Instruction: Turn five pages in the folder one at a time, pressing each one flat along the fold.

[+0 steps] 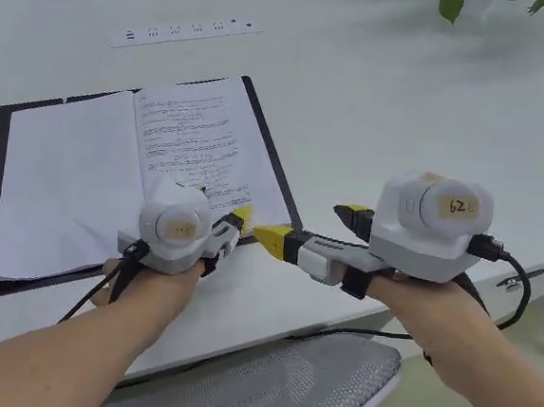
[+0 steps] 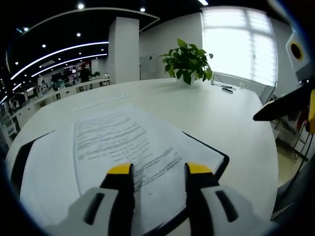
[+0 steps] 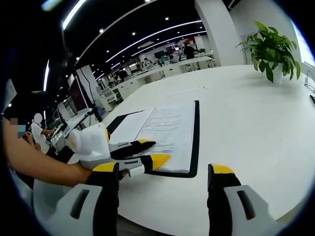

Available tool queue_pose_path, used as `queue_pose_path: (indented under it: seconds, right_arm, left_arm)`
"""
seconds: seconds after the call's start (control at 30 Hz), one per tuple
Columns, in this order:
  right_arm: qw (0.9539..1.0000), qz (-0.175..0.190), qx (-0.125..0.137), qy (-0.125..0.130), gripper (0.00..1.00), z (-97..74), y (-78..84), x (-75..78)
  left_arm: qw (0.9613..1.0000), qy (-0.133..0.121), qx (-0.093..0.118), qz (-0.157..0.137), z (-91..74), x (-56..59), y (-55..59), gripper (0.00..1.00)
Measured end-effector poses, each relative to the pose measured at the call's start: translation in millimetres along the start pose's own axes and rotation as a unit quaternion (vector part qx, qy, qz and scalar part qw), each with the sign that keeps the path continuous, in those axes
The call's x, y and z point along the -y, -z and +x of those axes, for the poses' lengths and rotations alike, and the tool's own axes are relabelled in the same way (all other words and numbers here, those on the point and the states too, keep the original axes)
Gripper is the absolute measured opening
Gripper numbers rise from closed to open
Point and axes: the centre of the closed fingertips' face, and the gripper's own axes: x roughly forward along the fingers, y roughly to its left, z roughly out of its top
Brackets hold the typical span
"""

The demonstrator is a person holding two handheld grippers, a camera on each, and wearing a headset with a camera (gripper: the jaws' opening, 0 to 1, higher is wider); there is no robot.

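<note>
Left gripper (image 2: 160, 169) jaws spread, yellow tips apart, nothing between them; they sit over the near right corner of the printed page (image 2: 123, 140), and contact with the paper cannot be told. Right gripper (image 3: 164, 169) jaws spread wide, also holding nothing, with bare desk (image 3: 246, 118) beneath them, off the folder's near right corner. In the head view the two grippers are side by side at the near desk edge, left gripper (image 1: 235, 224) tips at the page corner, right gripper (image 1: 311, 225) just beside it, pointing in towards it, not touching it. The right gripper view shows the left gripper (image 3: 154, 150) from the side, its jaws slightly parted.

Folder (image 1: 274, 156) lies open and flat on the desk, black cover showing round the paper, ahead and left of the grippers. The printed page is on the right of the fold, a blank page (image 1: 64, 185) on the left, both lying flat. A white power strip (image 1: 187, 29) lies on the desk beyond the folder, well apart from it. A potted plant (image 2: 189, 61) stands farther back on the desk. A black cable (image 1: 523, 292) loops off the right gripper. A grey mesh chair seat (image 1: 276, 380) sits below the desk edge
</note>
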Motion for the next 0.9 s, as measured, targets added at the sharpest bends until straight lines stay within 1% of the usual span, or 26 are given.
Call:
queue_pose_path:
  seconds: [0.1, 0.17, 0.3, 0.5, 0.53, 0.57, 0.6, 0.63, 0.67, 0.73, 0.8, 0.9]
  right_arm:
    - [1.0000, -0.001, -0.003, -0.002, 0.72, 1.9, 1.1, 0.6]
    - [1.0000, 0.000, -0.004, -0.003, 0.72, 3.6, 0.8, 1.3]
    - [1.0000, -0.003, -0.007, -0.006, 0.71, 7.7, 0.4, 2.7]
    - [0.9999, -0.003, -0.013, -0.010, 0.69, 13.8, -0.1, 4.1]
    - [0.9998, -0.004, -0.013, -0.012, 0.69, 15.4, -0.7, 3.4]
    - [0.9998, -0.005, -0.014, -0.014, 0.69, 17.3, -0.8, 2.9]
    - [0.9997, -0.006, -0.016, -0.015, 0.69, 18.8, -0.5, 2.6]
    - [0.9997, -0.009, -0.018, -0.017, 0.68, 21.0, -0.4, 2.6]
    - [0.9996, -0.011, -0.019, -0.018, 0.68, 22.9, -0.3, 2.6]
    - [0.9995, -0.013, -0.022, -0.021, 0.68, 27.9, -0.5, 3.1]
    - [0.9994, -0.013, -0.023, -0.022, 0.67, 31.9, -1.5, 3.5]
    - [0.9993, -0.014, -0.023, -0.027, 0.66, 38.8, -5.0, 3.3]
  left_arm:
    - [1.0000, -0.003, 0.002, -0.003, 0.4, -1.8, 0.1, 0.37]
    - [0.9999, -0.010, 0.001, -0.012, 0.5, -6.4, 0.5, 0.33]
    - [0.9999, -0.014, 0.001, -0.009, 1.6, -9.8, 1.0, 0.28]
    - [0.9997, -0.020, 0.001, -0.014, 2.8, -11.6, 0.8, 0.24]
    - [0.9996, -0.024, 0.002, -0.017, 2.8, -13.3, 0.7, 0.20]
    - [0.9980, -0.049, -0.002, -0.039, 0.9, -23.1, 2.4, 0.11]
    - [0.9979, -0.045, 0.002, -0.047, 1.8, -25.3, 0.9, 0.08]
    - [0.9988, -0.037, 0.003, -0.031, 1.4, -23.5, 0.1, 0.08]
    - [0.9991, -0.036, 0.002, -0.022, 1.5, -22.4, 0.0, 0.08]
    - [0.9990, -0.035, 0.000, -0.028, 1.3, -21.4, 0.3, 0.07]
    - [0.9990, -0.037, -0.001, -0.025, 1.6, -21.9, 0.4, 0.07]
    - [0.9986, -0.040, -0.001, -0.033, 1.1, -22.8, 0.6, 0.06]
